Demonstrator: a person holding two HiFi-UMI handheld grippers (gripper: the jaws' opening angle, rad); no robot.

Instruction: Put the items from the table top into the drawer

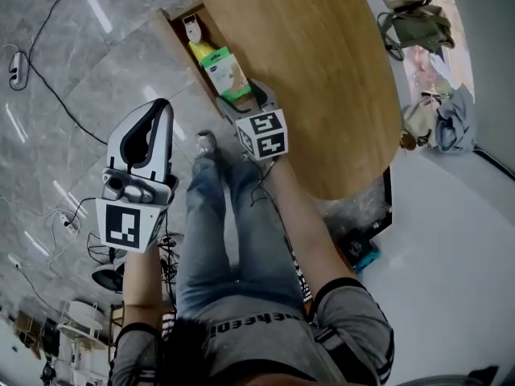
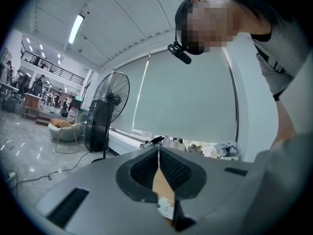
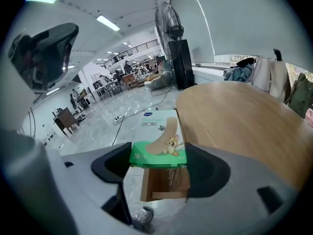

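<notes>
the table (image 1: 322,71) is smooth, matt wood. the floor (image 1: 80,71) is shiny grey stone (lights gleam on it). the box (image 3: 157,141) is smooth card. the drawer (image 1: 183,48) is plain wood.

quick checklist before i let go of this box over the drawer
1. Box gripped between the right gripper fingers: ok.
2. Drawer open: ok.
3. Box above the drawer opening, not the table: ok.
4. Free room under the box: cannot tell; a yellow item and a white item lie further along in the drawer.
5. Left gripper shut, holding nothing, away from the drawer: ok.
</notes>
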